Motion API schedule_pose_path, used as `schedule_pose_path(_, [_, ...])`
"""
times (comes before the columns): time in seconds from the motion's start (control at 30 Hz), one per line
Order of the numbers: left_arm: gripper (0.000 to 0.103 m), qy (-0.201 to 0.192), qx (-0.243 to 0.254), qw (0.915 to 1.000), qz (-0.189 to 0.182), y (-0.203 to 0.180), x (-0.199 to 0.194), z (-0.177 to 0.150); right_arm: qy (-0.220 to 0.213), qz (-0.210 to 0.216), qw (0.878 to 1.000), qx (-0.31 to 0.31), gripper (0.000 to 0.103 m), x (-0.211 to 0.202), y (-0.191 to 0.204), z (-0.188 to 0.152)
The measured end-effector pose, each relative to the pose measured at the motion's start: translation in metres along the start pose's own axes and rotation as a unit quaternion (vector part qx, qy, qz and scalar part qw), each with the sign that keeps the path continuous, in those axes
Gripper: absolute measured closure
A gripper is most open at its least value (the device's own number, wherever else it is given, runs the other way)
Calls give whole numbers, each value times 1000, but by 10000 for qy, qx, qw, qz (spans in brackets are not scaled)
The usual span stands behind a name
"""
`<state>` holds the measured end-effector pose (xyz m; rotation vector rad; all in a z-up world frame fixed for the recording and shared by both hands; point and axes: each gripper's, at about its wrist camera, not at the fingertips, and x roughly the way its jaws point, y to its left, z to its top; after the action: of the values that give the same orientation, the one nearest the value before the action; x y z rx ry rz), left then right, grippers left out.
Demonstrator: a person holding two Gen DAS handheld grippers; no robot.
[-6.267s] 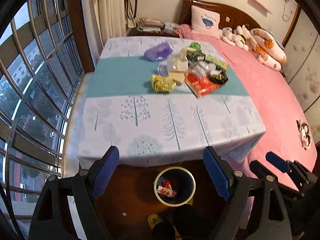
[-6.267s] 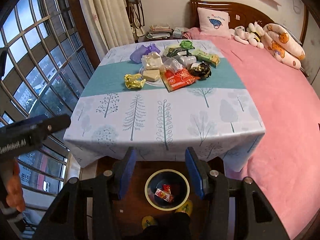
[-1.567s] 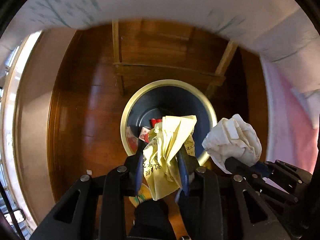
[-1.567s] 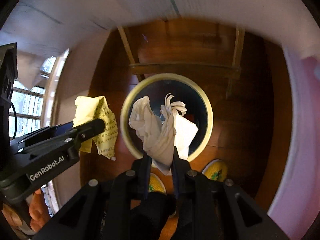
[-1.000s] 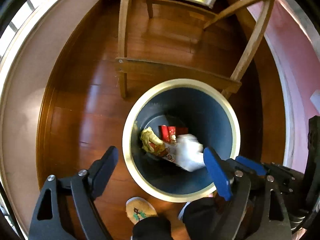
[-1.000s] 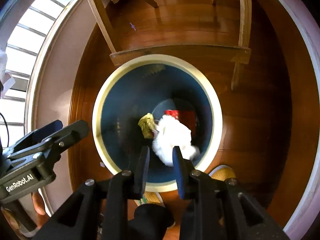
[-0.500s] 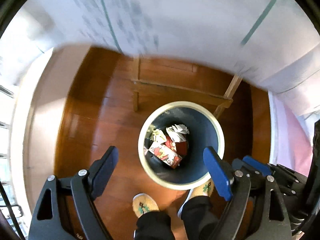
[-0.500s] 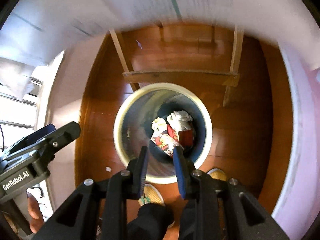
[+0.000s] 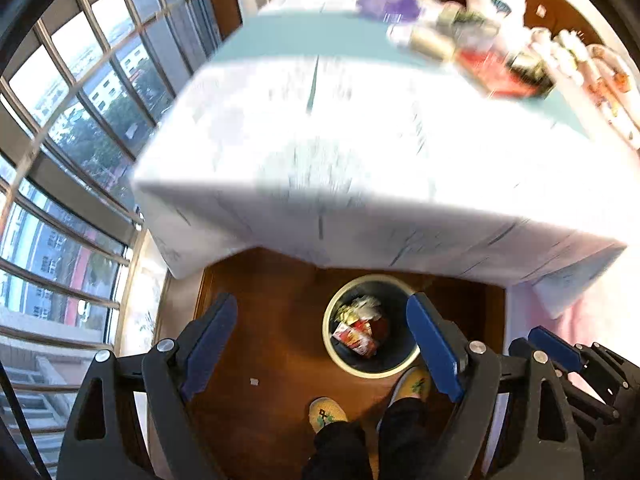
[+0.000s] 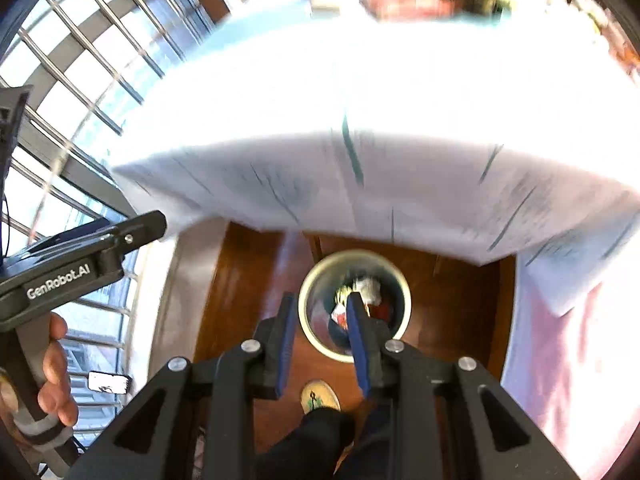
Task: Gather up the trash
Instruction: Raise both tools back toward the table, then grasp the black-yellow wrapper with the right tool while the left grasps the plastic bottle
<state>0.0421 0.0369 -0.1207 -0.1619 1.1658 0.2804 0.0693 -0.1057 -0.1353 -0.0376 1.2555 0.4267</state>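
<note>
The round bin (image 9: 331, 346) with a cream rim stands on the wood floor under the table's near edge. Inside it lie a white paper wad (image 9: 366, 305), a yellow wad and a red wrapper (image 9: 354, 338). My left gripper (image 9: 321, 302) hangs high above it, open wide and empty. My right gripper (image 10: 321, 301) is also above the bin (image 10: 308, 320), its fingers a narrow gap apart with nothing between them. More trash (image 9: 480, 52) lies blurred at the far side of the table (image 9: 360, 160). A hand (image 10: 56, 360) holds the left gripper's handle.
The person's slippered feet (image 9: 328, 412) stand just in front of the bin. A barred window (image 9: 60, 120) runs along the left. A pink bed (image 9: 580, 312) lies to the right of the table, with plush toys (image 9: 592, 64) at its head.
Both grippers let go of the yellow and white paper wads into the bin, then rose from close over the bin to above table height. The tabletop has come into view.
</note>
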Motion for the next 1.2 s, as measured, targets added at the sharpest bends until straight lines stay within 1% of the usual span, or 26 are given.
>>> schedule_pose_path(0.13, [18, -287, 135, 9993, -210, -4, -50, 23, -489, -113, 9987, 56, 78, -61, 5, 16])
schedule_pose_path(0.27, [18, -578, 253, 9969, -473, -9, -96, 44, -897, -198, 9956, 185, 78, -104, 8, 25])
schedule_pose_path(0.37, [18, -738, 250, 9945, -696, -13, -114, 52, -1195, -353, 9920, 176, 78, -129, 14, 33])
schedule_pose_path(0.5, [18, -965, 361, 9905, -910, -20, -135, 68, -1571, -538, 9858, 246, 78, -156, 12, 41])
schedule_pose_path(0.67, [18, -1286, 476, 9858, -974, -30, -157, 87, -1852, -646, 9800, 341, 78, -177, 7, 54])
schedule_pose_path(0.8, [18, -1416, 583, 9830, -1009, -43, -161, 109, -1928, -707, 9780, 359, 78, -183, 0, 71])
schedule_pose_path(0.9, [18, -1442, 760, 9817, -984, -56, -155, 127, -1969, -737, 9770, 368, 77, -183, -15, 94])
schedule_pose_path(0.93, [18, -1443, 812, 9814, -968, -61, -152, 132, -1976, -740, 9768, 378, 73, -183, -18, 99])
schedule_pose_path(0.97, [18, -1437, 866, 9813, -943, -67, -148, 139, -1977, -757, 9765, 399, 63, -181, -26, 108])
schedule_pose_path(1.03, [18, -1385, 961, 9814, -922, -80, -138, 152, -1962, -764, 9766, 434, 54, -174, -42, 128])
schedule_pose_path(1.1, [18, -1289, 1023, 9827, -855, -94, -124, 167, -1925, -717, 9776, 466, 53, -164, -59, 147])
schedule_pose_path(1.2, [18, -981, 1125, 9858, -772, -120, -93, 198, -1767, -627, 9809, 512, 53, -146, -85, 176])
